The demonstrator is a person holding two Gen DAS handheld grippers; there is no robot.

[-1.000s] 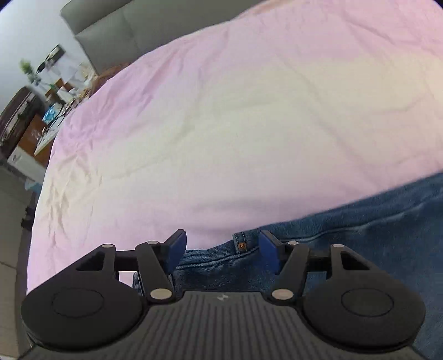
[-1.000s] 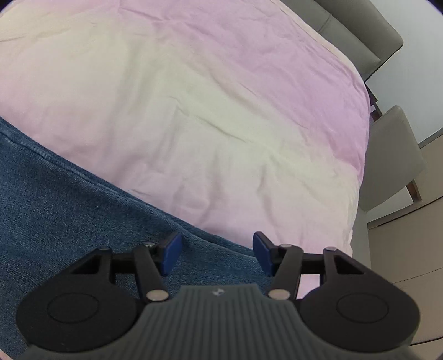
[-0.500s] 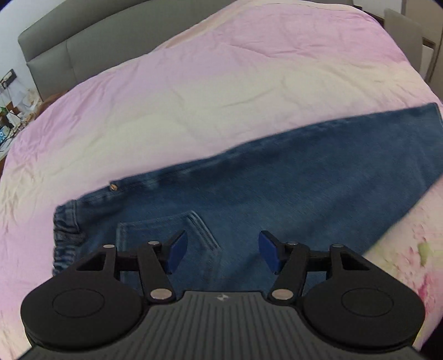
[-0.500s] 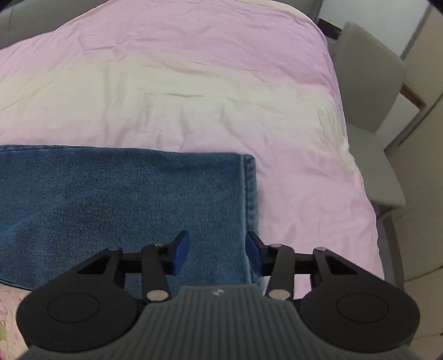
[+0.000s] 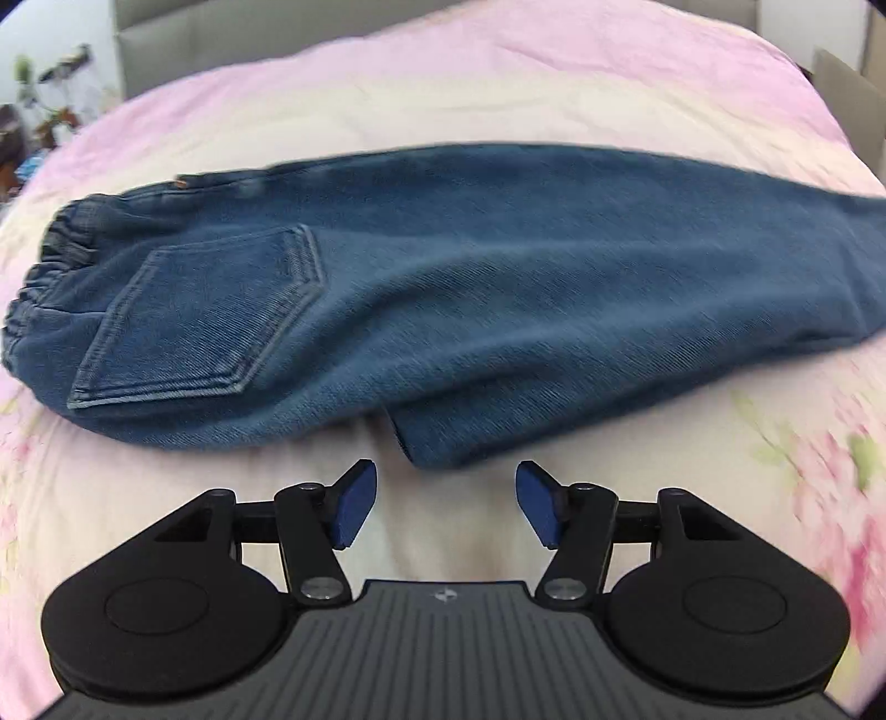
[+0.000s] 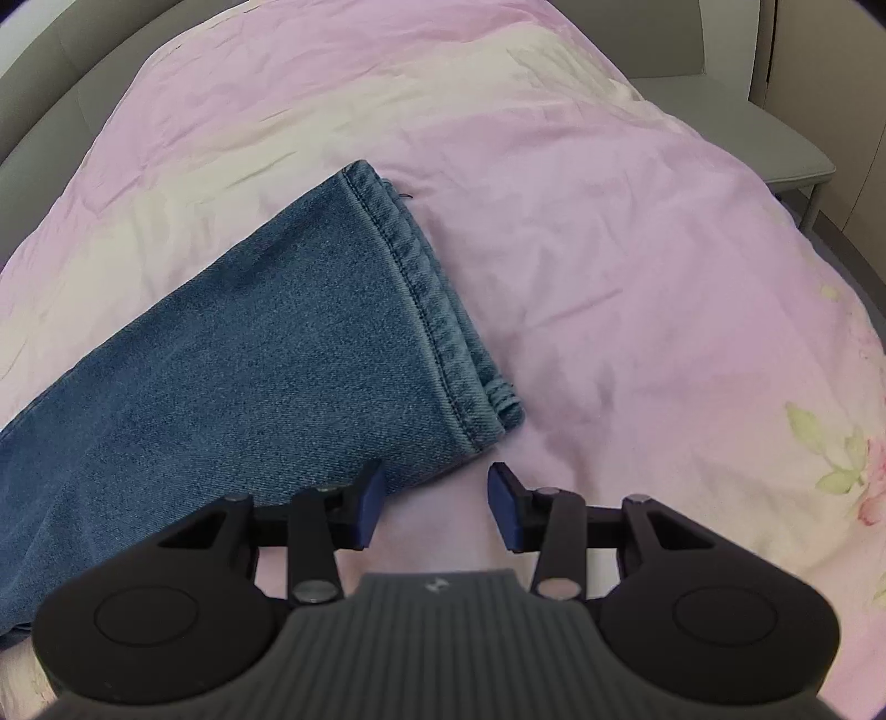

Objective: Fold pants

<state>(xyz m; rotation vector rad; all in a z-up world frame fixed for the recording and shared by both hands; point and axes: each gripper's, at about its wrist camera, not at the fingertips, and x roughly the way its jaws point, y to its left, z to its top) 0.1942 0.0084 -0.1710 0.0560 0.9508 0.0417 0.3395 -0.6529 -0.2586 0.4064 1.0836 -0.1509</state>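
- The blue denim pants lie flat across the bed, folded lengthwise with one leg on the other – elastic waistband at the left, back pocket facing up, legs running off to the right.
- The left gripper hangs just short of the pants' near edge, jaws spread, nothing between them.
- The right gripper sits near the corner of the leg hem, jaws likewise apart and empty; its left fingertip overlaps the denim's edge in the view, though contact cannot be told.
- The bedspread is pale pink fading to cream, lightly creased, with a floral print toward the near side.
- A grey padded headboard stands behind the bed.
- At the left, blurred, are potted plants and cluttered furniture; at the right, a grey chair sits beside the bed.
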